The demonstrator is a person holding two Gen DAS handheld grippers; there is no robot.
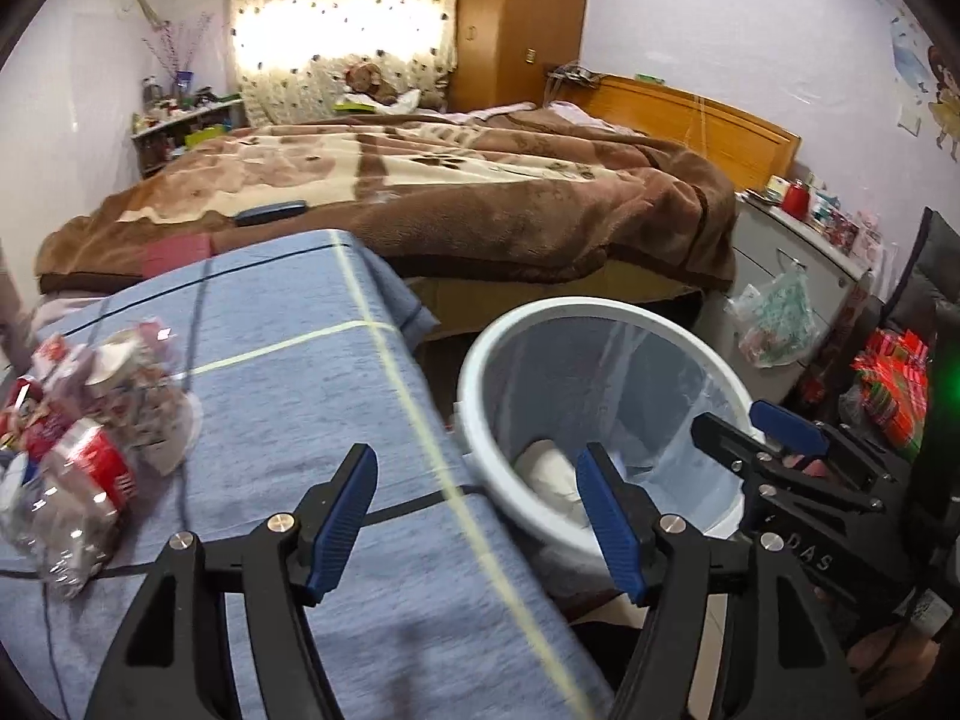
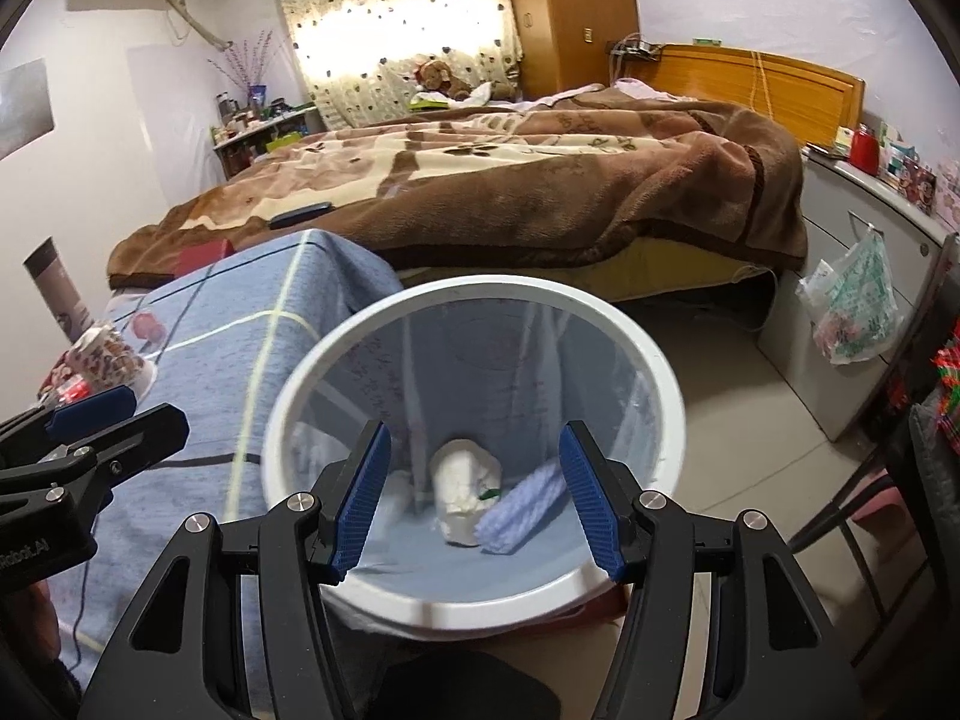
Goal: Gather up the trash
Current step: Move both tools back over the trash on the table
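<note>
On the black body of my right gripper (image 1: 780, 438), at four o'clock in my left view, I read the letters "DAS". On my left gripper (image 2: 90, 414), at eight o'clock in my right view, I read "Robot.AI".

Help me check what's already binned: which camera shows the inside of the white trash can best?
The right wrist view: it looks straight down into the trash can, showing a white wad and a pale blue piece. The left wrist view shows it obliquely, only the wad visible.
</note>
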